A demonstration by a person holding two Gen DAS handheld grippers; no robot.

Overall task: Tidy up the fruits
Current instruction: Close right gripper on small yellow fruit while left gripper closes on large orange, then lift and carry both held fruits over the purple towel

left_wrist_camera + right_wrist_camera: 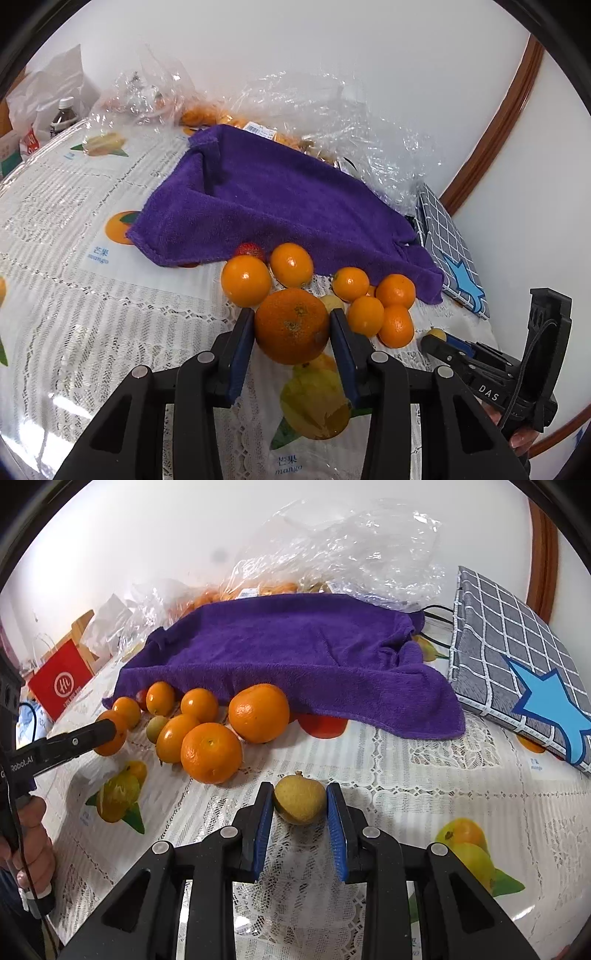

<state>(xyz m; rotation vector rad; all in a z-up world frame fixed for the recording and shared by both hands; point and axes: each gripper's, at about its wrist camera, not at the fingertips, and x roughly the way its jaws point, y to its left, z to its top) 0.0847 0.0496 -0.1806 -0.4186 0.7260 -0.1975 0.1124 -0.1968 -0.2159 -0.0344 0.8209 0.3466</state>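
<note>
Left gripper [291, 325] clamps big orange [291, 326], just in front of purple towel [280, 206]. Right gripper [300, 803] pinches small yellow-green fruit [300, 803], farther from towel.

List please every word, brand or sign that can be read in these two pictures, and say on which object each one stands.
"DAS": on the right gripper body, seen in the left wrist view.
"Robot.AI": on the left gripper body; letters before it are cut off.
"mango", under two Chinese characters: on the tablecloth, also lower.
"HL" in a circle: on the red bag; the small line below is unreadable.
Barcode label and bottle label: too blurred.
</note>
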